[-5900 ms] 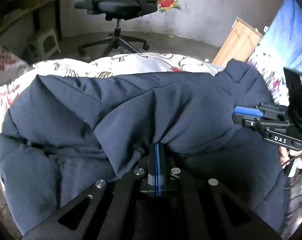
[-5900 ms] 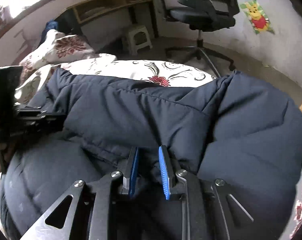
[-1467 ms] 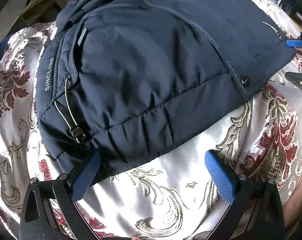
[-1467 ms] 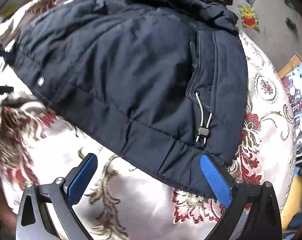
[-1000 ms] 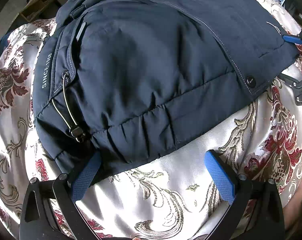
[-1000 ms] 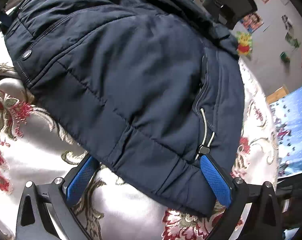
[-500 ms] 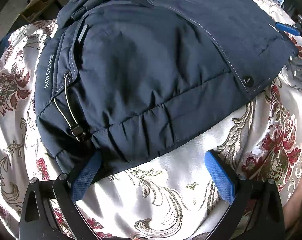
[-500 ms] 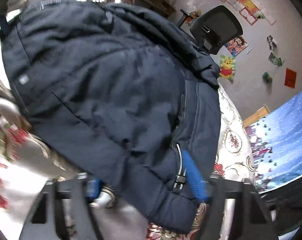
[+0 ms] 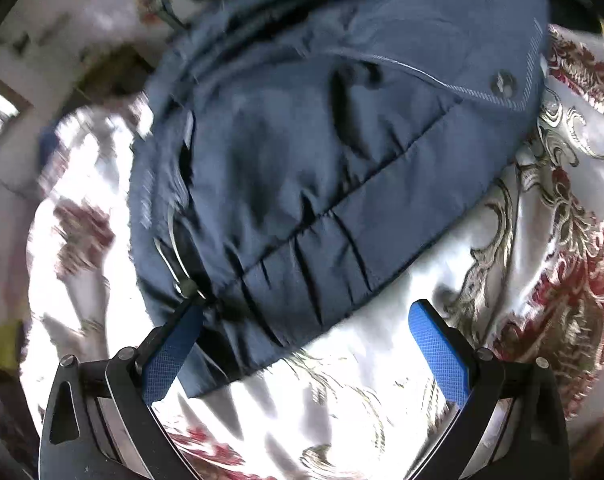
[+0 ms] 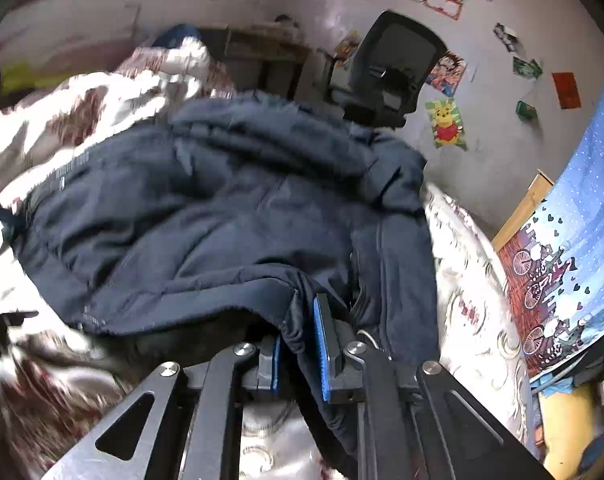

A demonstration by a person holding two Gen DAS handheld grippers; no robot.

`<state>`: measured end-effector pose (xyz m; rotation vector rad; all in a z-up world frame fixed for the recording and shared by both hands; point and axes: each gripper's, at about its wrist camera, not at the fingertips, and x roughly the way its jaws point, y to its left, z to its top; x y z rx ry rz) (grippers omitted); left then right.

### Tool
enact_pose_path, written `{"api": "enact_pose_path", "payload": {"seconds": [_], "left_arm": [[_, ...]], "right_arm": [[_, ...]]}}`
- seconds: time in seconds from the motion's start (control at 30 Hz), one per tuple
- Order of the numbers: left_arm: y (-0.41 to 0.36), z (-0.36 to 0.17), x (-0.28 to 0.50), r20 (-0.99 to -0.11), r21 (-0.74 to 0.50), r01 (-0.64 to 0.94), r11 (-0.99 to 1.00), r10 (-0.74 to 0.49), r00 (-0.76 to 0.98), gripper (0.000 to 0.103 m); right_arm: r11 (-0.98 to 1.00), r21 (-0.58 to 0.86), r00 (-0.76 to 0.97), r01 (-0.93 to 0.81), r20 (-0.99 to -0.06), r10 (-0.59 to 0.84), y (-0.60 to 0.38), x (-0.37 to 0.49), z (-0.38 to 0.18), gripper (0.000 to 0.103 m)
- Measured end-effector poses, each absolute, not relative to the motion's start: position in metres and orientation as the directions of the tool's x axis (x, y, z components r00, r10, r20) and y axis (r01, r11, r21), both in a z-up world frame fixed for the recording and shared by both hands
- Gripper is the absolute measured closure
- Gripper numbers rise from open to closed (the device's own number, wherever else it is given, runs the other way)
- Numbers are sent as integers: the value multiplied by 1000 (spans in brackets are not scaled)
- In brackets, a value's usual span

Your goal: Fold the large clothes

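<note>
In the left wrist view, a dark navy padded jacket (image 9: 322, 152) fills the upper and middle of the frame, lying on a white satin bedspread (image 9: 542, 240) patterned with red and gold flowers. The jacket's gathered hem runs as a diagonal band from the lower left up toward the right edge of the frame, and that line appears to be its long axis here. The left gripper (image 9: 306, 344) sits at the bottom of the frame with its blue-padded fingers spread wide apart and holding nothing; the left pad (image 9: 170, 354) is right against the hem corner at lower left, beside a drawcord toggle (image 9: 190, 288), while the right pad rests over bare bedspread. A snap button (image 9: 502, 82) shows at the upper right of the jacket. In the right wrist view, the same jacket rises from the lower centre toward the upper middle of the frame, with an office chair (image 10: 390, 68) and a cartoon bear sticker (image 10: 448, 124) on the wall behind. The right gripper (image 10: 300, 354), at bottom centre, has its blue pads closed on a bunched fold of the hem, so the right hand has cloth in its grip and the left does not. Judging by this, the next move depends on the left gripper taking the hem corner that lies just ahead of its left pad.
</note>
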<state>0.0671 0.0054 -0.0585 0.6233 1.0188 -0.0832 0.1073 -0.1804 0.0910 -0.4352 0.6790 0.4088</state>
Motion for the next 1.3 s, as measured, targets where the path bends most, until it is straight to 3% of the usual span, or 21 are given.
{"api": "enact_pose_path", "payload": {"seconds": [0.07,0.17,0.23,0.3,0.33,0.63,1.0,1.3], "left_arm": [[-5,-56,61,-774,503,337,796,242,585,7],[-19,-58,56,-707,598,317,736,299,641,36],[-20,-60,56,-678,633,295,716,330,656,66],[-14,-55,56,-664,628,259,734,331,671,83],[-10,-47,55,-663,601,238,763,310,681,86],[14,7,45,-553,538,135,832,227,802,98],[29,78,9,-523,425,107,899,147,839,99],[24,114,-31,-475,463,119,878,132,870,100]], "right_arm": [[839,-240,716,-488,-660,227,-179,112,102,91],[843,-245,732,-478,-641,229,-177,116,112,91],[847,-245,736,-472,-638,225,-178,117,112,91],[850,-237,734,-471,-640,228,-179,114,110,92],[853,-239,737,-464,-638,222,-180,110,106,92],[911,-142,759,-388,-610,228,-202,84,93,96],[917,-134,836,-376,-476,273,-216,39,149,97],[909,-109,840,-403,-439,320,-224,3,179,97]]}}
